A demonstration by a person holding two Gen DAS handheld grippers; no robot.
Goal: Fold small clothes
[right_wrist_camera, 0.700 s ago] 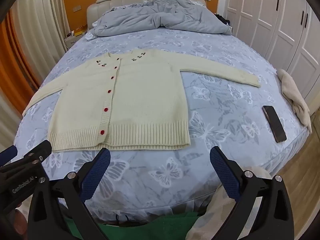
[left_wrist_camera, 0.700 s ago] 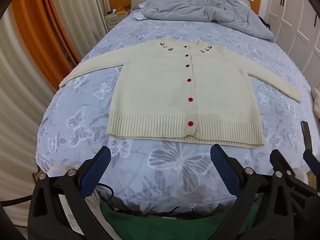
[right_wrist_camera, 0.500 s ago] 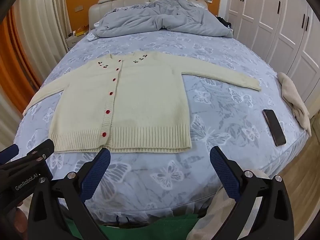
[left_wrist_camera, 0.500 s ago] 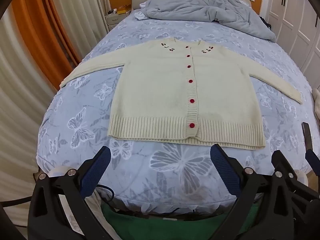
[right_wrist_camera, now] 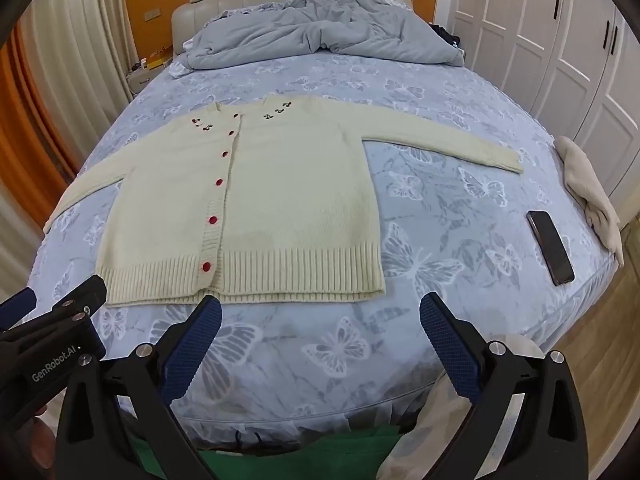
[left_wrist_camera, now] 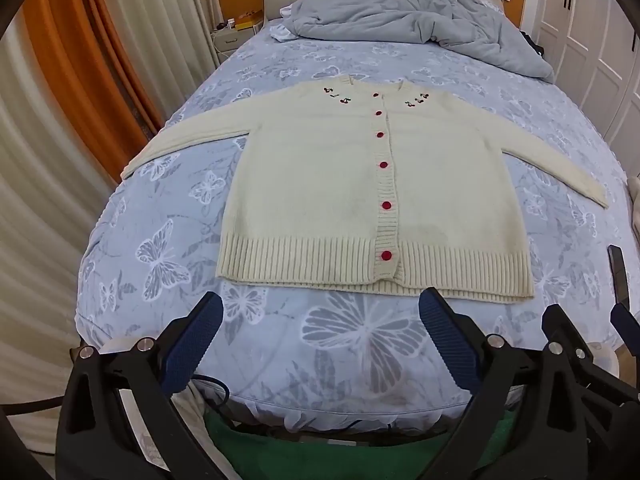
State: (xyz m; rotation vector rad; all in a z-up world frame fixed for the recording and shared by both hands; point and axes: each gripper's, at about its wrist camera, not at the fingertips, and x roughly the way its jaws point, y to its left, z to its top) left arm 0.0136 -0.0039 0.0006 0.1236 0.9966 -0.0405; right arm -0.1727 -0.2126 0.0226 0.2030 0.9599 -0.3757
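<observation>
We see the cream knitted cardigan with red buttons (left_wrist_camera: 320, 184) spread flat mid-bed (left_wrist_camera: 280, 344), hem toward the foot edge; left hand-held gripper (left_wrist_camera: 320, 340) and right hand-held gripper (right_wrist_camera: 320, 340) gape empty short of it.

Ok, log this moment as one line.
cardigan: flat, buttoned, unfolded | left hand-held gripper: open, short of hem | right hand-held gripper: open, short of hem

Cream cardigan (left_wrist_camera: 312, 184), red buttons (left_wrist_camera: 386, 255), butterfly-print sheet (left_wrist_camera: 352, 344)
</observation>
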